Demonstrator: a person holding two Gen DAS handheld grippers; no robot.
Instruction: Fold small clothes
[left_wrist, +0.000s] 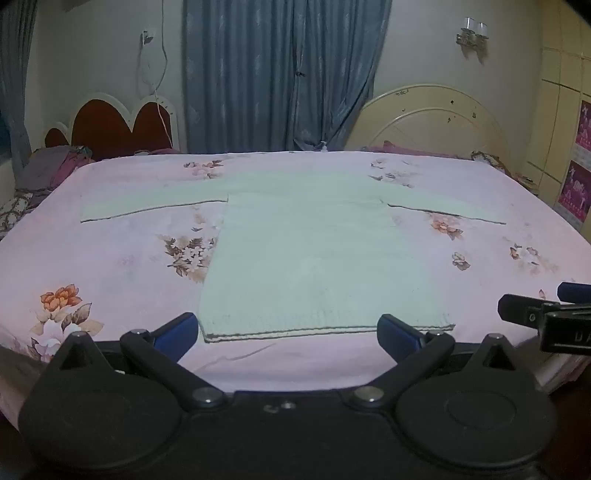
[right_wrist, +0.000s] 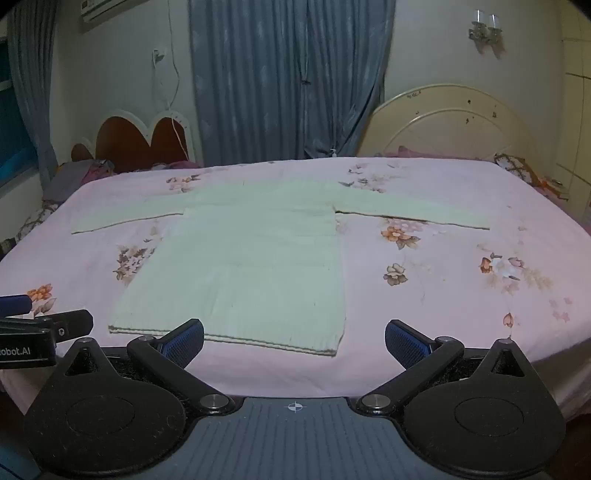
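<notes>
While both grippers hung at the near edge of the bed (left_wrist: 110, 206), the pale green sweater (left_wrist: 310, 258) lay flat on the pink floral bedsheet (left_wrist: 122, 258), unfolded.

Item: sweater, knitted, pale green, long-sleeved. Its long axis through the body ran from the ribbed hem (left_wrist: 325, 328), nearest the cameras, away toward the blue curtain (left_wrist: 284, 74) behind the bed; the neck end pointed to that curtain. Both sleeves were spread straight out, crosswise to the body: the left sleeve (left_wrist: 147, 206) reached toward the red heart-shaped headboard (left_wrist: 122, 125), the right sleeve (left_wrist: 447, 212) toward the cream arched headboard (left_wrist: 432, 118). Hem edge lay just short of the bed's near edge.

Item: left gripper (left_wrist: 288, 332), blue-padded fingers spread wide, nothing between them, poised just in front of the hem and straddling most of its width. Contact with the cloth could not be told.

Item: right gripper (right_wrist: 294, 341), likewise spread wide and holding nothing, set before the hem's right corner (right_wrist: 338, 349); one blue pad (right_wrist: 184, 341) overlapped the hem line in the right wrist view. Contact could not be told.

Each gripper appeared at the margin of the other's view, side by side, apart.
</notes>
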